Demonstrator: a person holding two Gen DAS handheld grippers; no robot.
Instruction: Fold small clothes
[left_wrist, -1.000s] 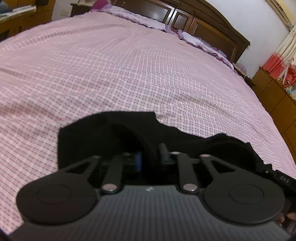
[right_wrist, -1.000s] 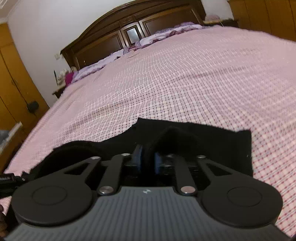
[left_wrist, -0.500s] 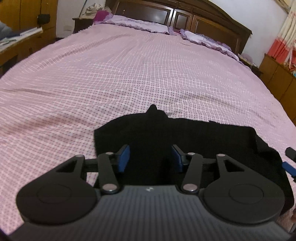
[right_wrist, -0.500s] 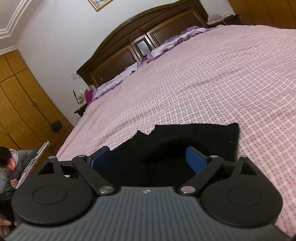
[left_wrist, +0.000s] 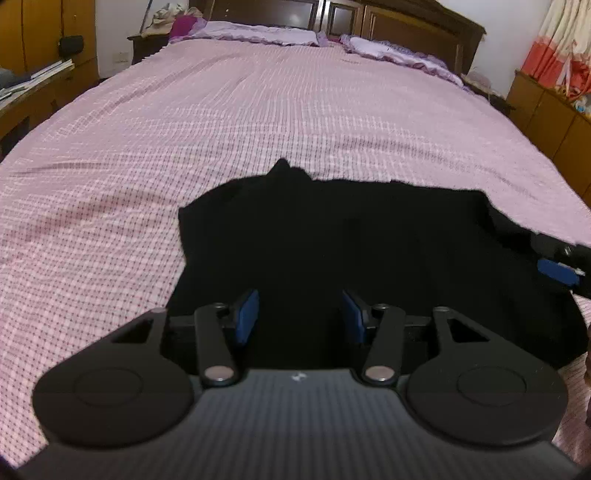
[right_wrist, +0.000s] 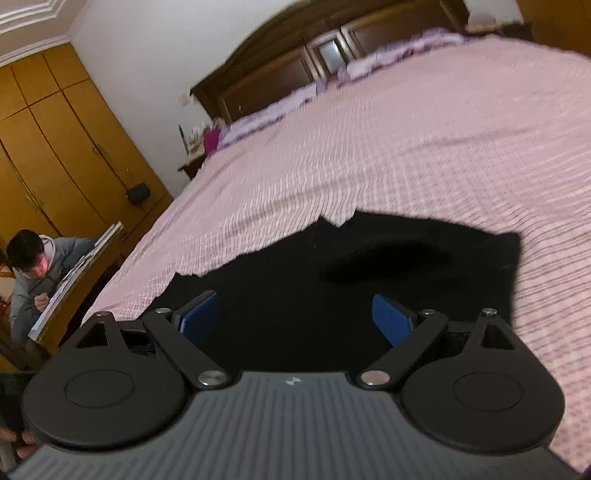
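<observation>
A black garment (left_wrist: 351, 251) lies spread flat on the pink checked bedspread (left_wrist: 258, 122) of a bed, near its foot end. The left gripper (left_wrist: 300, 320) hangs over the garment's near edge with its blue-padded fingers (left_wrist: 246, 320) spread apart, holding nothing. The right gripper (right_wrist: 295, 319) hovers over the same cloth (right_wrist: 332, 280), fingers (right_wrist: 391, 321) wide apart and empty; this view is motion-blurred. The right gripper's blue tip (left_wrist: 557, 273) shows at the left view's right edge. A person (right_wrist: 40, 266) sits at a desk beside yellow wardrobes (right_wrist: 55, 155).
</observation>
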